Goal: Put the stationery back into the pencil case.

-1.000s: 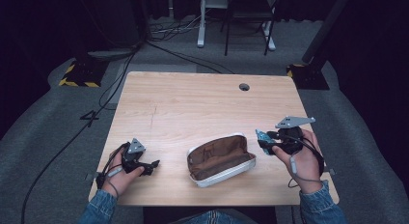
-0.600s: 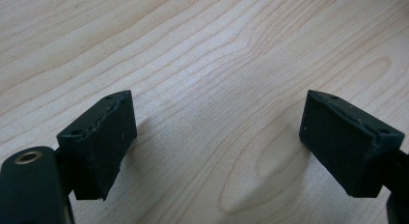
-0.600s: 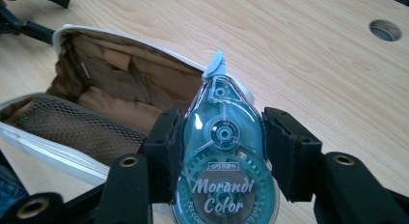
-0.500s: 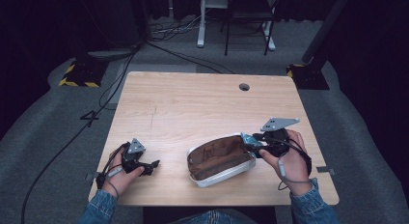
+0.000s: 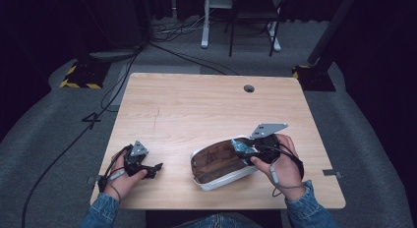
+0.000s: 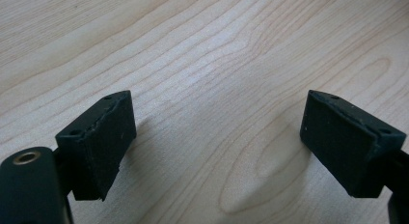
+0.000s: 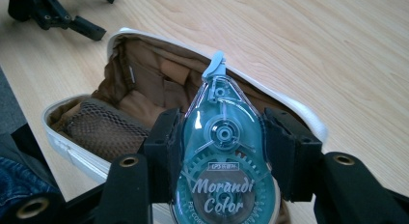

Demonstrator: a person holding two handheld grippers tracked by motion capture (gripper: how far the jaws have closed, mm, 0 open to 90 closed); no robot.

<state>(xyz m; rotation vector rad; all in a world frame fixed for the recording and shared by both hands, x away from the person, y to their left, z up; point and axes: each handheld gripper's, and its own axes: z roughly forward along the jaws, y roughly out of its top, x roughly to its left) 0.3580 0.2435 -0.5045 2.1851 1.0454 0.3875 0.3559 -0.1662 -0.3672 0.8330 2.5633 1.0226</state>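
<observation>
Correction tape (image 7: 223, 151) sits clamped in the right gripper (image 5: 244, 149), which has moved from the desk's (image 5: 196, 105) right edge over the open pencil case (image 5: 216, 164); left gripper (image 5: 156, 167) stays agape.

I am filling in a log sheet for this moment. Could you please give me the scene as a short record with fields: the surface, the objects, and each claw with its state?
surface: light wooden table
case: open white pencil case with brown lining, lying near the table's front edge
held item: teal correction tape dispenser, printed "Morandi Color"
right claw: shut on the correction tape dispenser, tip pointing over the case opening
left claw: open, nothing between its pads, low over bare wood to the left of the case
item in case yet: no, it is in the claw's grip
</observation>
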